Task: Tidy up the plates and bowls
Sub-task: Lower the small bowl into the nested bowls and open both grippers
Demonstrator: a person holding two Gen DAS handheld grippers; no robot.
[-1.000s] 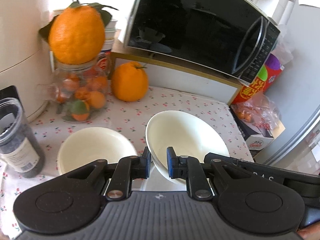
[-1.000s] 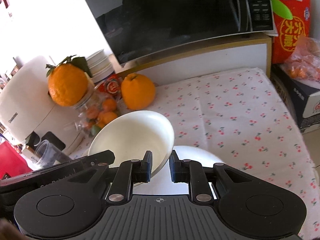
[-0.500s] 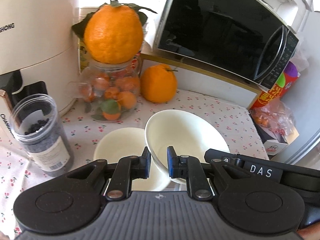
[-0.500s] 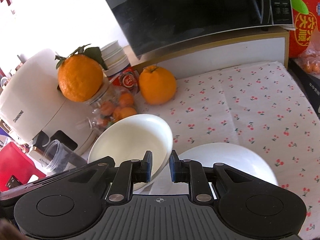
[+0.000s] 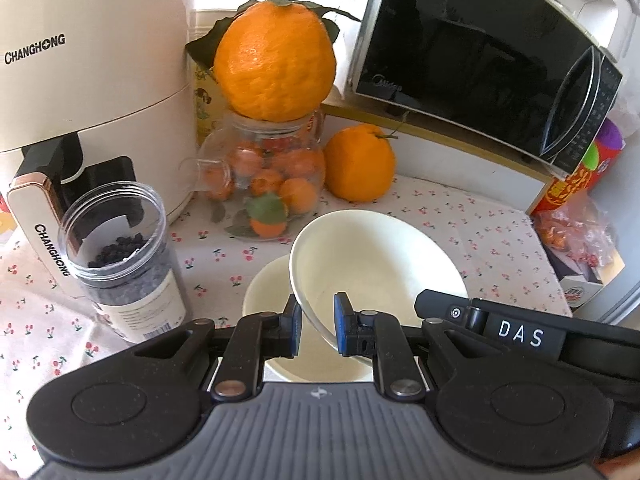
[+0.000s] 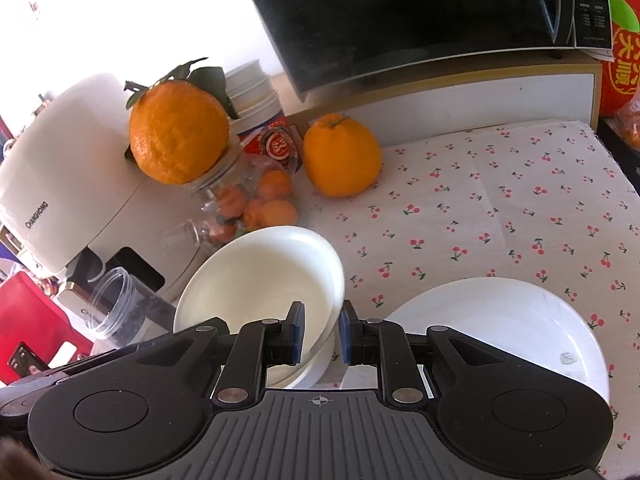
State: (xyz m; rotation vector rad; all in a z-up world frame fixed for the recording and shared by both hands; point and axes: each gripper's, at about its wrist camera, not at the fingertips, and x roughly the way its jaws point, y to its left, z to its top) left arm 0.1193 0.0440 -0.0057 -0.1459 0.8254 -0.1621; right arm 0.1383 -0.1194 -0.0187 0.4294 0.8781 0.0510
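Both grippers have hold of the same white bowl (image 5: 372, 264), one on each side of its rim: the left gripper (image 5: 317, 330) is clamped on the near left edge, and the right gripper (image 6: 321, 338) pinches the right edge. The bowl tilts, lifted above a second bowl (image 5: 266, 292) that sits on the cherry-print cloth (image 6: 500, 208) directly underneath it.

To the right there is open cloth, running back to the shelf under the microwave (image 5: 480, 52), with only a white plate (image 6: 500, 320) lying near the front, just beside the bowls. The left side is crowded. A clear plastic jar (image 5: 120, 256) of dark bits stands close to the lower bowl, and behind it sits a cream air fryer (image 5: 80, 72). A glass jar (image 5: 268, 176) full of small oranges stands right behind the bowls, with a big leafy orange (image 5: 276, 60) balanced on its mouth. Another big orange (image 5: 358, 162) rests on the cloth beside that jar. At the far right edge are a red box (image 5: 576, 176) and a bag of small fruit (image 5: 572, 224).

By count: two bowls, one plate, two big oranges, two jars.
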